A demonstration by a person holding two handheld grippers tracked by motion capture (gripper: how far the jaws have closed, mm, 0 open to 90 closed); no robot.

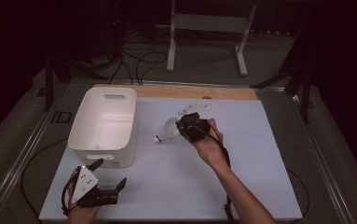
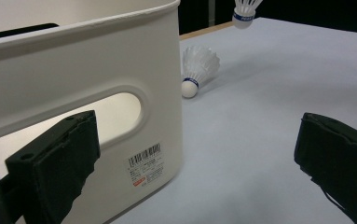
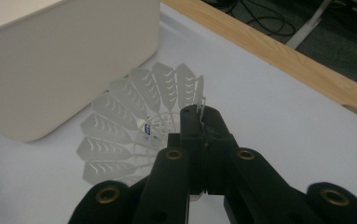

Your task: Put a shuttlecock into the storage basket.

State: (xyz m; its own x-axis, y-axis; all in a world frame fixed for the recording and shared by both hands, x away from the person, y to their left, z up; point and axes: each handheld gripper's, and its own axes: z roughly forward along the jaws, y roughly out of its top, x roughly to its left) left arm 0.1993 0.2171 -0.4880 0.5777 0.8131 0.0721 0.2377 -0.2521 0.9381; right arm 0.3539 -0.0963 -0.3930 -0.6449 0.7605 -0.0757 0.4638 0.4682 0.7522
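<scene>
My right gripper point(image 1: 182, 127) is shut on the rim of a white shuttlecock's point(image 1: 168, 129) feather skirt, just right of the white bin point(image 1: 120, 95). In the right gripper view the jaw tips point(image 3: 199, 116) pinch one feather of that shuttlecock point(image 3: 120, 126), and I look into its open skirt. My left gripper point(image 1: 112, 172) stands open near the table's front left, in front of the bin. Its jaws point(image 2: 195, 140) have nothing between them. In that view one shuttlecock point(image 2: 198, 67) rests on the table past the bin's corner. A second shuttlecock's cork point(image 2: 243, 16) shows at the top edge.
The bin point(image 2: 73, 60) has cut-out handles and a label on its near wall. A white sheet point(image 1: 241, 154) covers the table, with a wooden strip point(image 1: 190, 91) along its far edge. Cables and a metal stand point(image 1: 209, 23) sit on the floor beyond.
</scene>
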